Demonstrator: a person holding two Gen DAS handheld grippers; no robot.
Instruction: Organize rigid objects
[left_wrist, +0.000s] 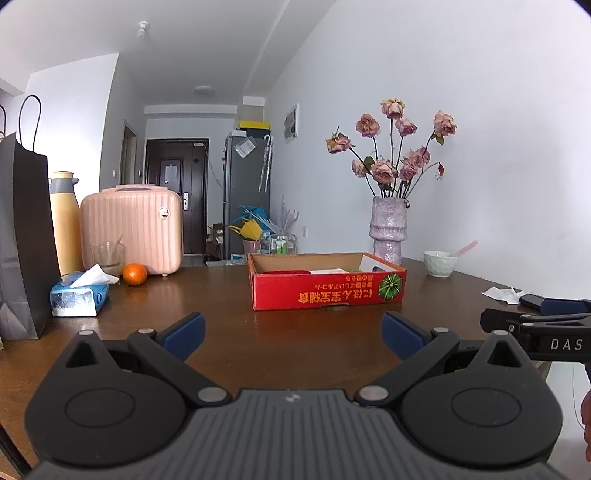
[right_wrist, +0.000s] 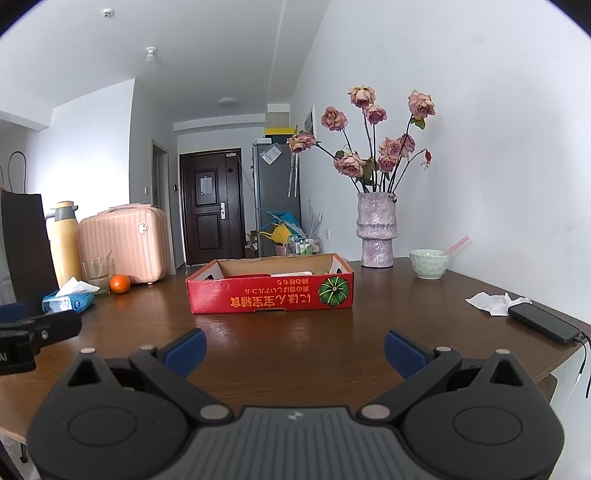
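Nearest you, your left gripper (left_wrist: 291, 334) and right gripper (right_wrist: 294, 350) were both spread wide and empty above the brown table (right_wrist: 295, 325), then the red cardboard box (right_wrist: 270, 291) mid-table, then the vase (right_wrist: 376, 229) behind.

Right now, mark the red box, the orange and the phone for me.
red box (right_wrist: 258, 301): right wrist view, on its printed front wall.
orange (left_wrist: 135, 274): left wrist view, middle of the fruit's skin.
phone (right_wrist: 543, 322): right wrist view, on its dark top face near the table's right edge.
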